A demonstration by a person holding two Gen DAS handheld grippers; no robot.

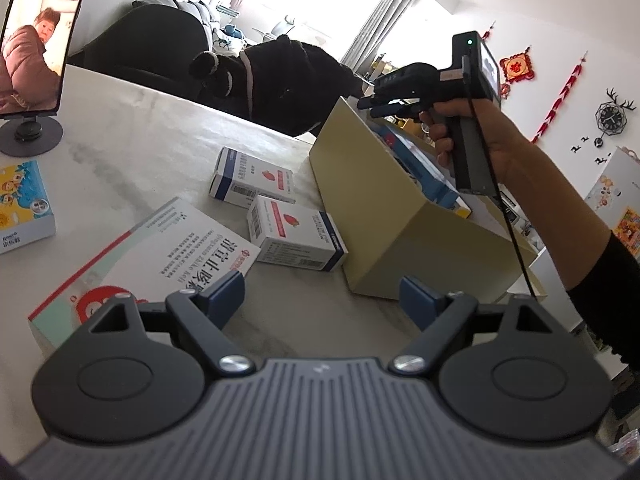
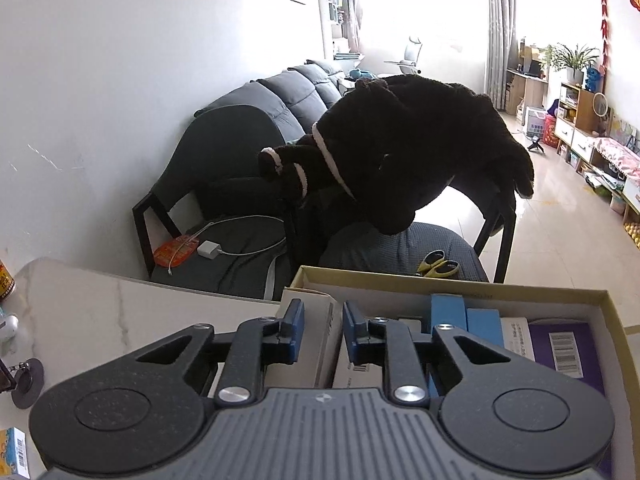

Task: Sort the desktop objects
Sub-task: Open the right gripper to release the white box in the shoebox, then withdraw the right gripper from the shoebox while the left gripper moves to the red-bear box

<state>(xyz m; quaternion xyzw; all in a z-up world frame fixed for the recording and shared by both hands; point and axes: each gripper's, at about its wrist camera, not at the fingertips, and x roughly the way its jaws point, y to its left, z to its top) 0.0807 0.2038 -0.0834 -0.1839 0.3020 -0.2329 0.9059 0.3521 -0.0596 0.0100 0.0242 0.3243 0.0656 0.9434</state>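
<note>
Left wrist view: we note two small white medicine boxes on the table, the nearer one (image 1: 296, 232) lying straight ahead of the left gripper (image 1: 322, 294) and a little beyond its fingertips, its long axis running diagonally from near-left to far-right. The second small box (image 1: 253, 178) sits just behind it. A large flat box (image 1: 136, 268) lies at the left finger, partly under it. The left gripper stands wide and empty, low over the table.

To the right stands the open yellow carton (image 1: 384, 216), already holding several boxes. The right gripper (image 1: 370, 106) hangs over its far edge, well apart from the loose boxes. In the right wrist view its jaws stand narrow, with nothing visibly between the pads.

We judge the left hand clearly nearer the nearer small box; a short forward reach would serve, with the jaws across its short side.
</note>
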